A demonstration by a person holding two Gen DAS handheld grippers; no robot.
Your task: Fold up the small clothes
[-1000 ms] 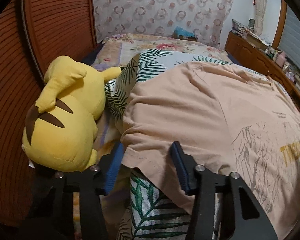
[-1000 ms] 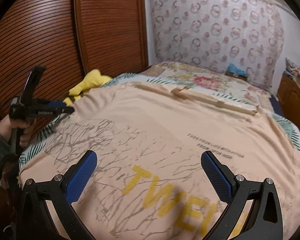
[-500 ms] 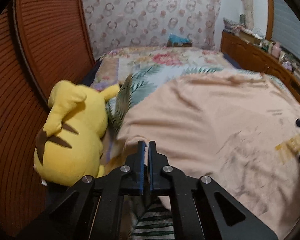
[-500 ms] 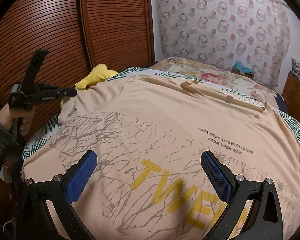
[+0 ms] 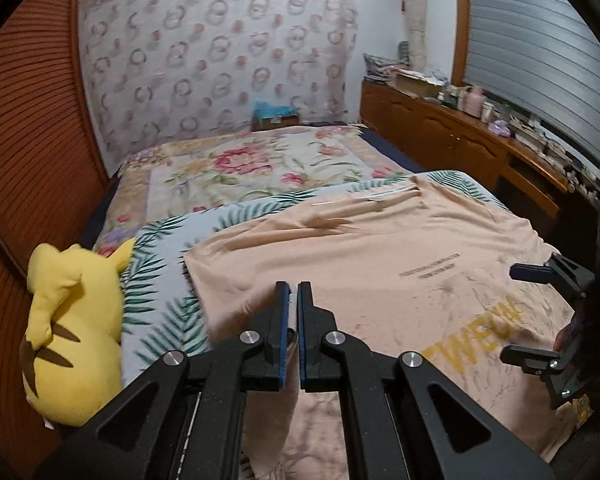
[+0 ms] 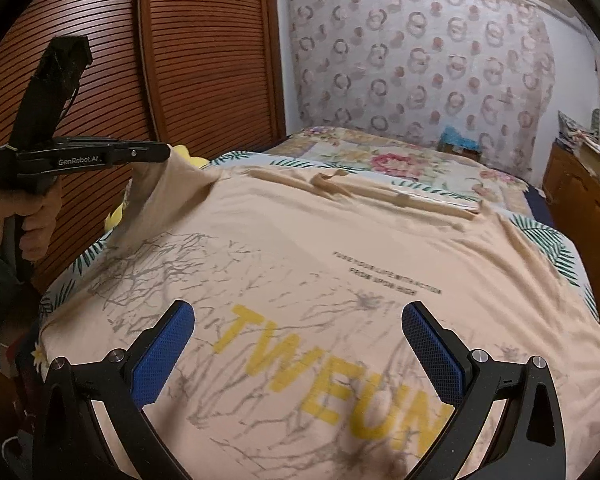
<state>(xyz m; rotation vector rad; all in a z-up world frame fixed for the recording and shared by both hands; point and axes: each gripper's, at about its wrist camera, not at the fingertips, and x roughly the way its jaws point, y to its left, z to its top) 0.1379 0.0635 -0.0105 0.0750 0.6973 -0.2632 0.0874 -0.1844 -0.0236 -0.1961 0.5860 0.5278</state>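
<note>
Slatted wardrobe (image 6: 204,60), ring-patterned wall (image 5: 220,64), wooden sideboard (image 5: 452,136)

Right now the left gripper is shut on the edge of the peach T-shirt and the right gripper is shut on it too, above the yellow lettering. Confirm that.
Not quite. The right gripper is open, its jaws spread wide above the yellow lettering, as the right wrist view shows. The left gripper is indeed shut on the edge of the peach T-shirt.

A: What has the left gripper (image 5: 293,292) got?
B: Its jaws are pinched on the peach T-shirt (image 5: 380,248), whose edge hangs below them.
A: And around it?
B: Yellow plush toy (image 5: 66,320) at nine o'clock, right gripper (image 5: 516,312) at three.
</note>
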